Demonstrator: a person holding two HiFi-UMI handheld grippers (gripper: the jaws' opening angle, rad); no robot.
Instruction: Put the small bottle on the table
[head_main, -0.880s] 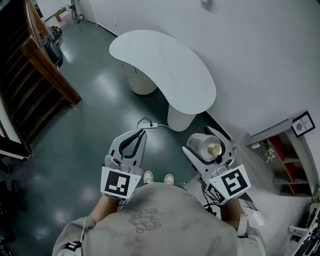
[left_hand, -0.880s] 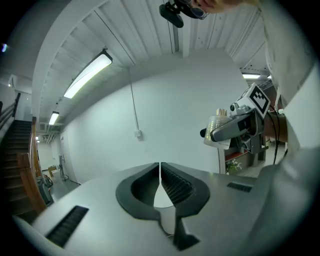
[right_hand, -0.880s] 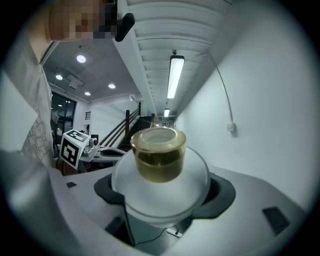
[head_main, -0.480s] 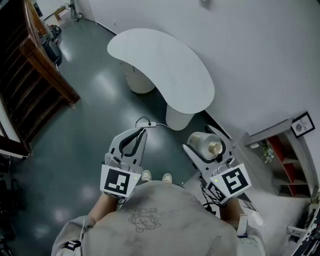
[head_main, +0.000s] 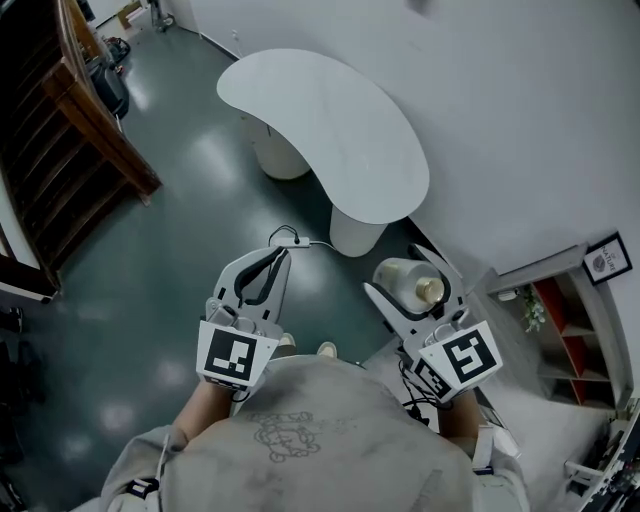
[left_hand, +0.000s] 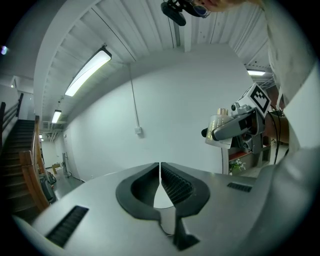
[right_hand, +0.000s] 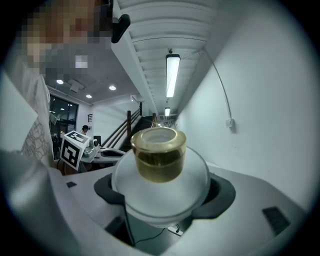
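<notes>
Dark green floor (head_main: 150, 250) fills most of the head view; wooden staircase (head_main: 70, 140) runs along the left edge; white kidney-shaped table (head_main: 330, 130) stands on two round pedestals against the white wall (head_main: 520, 120), top bare; red-backed shelf unit (head_main: 570, 330) at far right. Person's grey shirt (head_main: 310, 430) covers the bottom of the view, both grippers held out in front over the floor, short of the table's near end.

Left gripper (head_main: 275, 262): jaws pressed together, tips meeting, nothing between them.

Right gripper (head_main: 398, 268): jaws spread wide and clamped on the small bottle (right_hand: 160, 185); pads bear on both sides of its round frosted white body; gold cap (right_hand: 159, 150) points toward the gripper's camera. Bottle is in the air, off the table, near its closest pedestal.

White cable (head_main: 290, 240) lies on the floor just beyond the left gripper's tips.
</notes>
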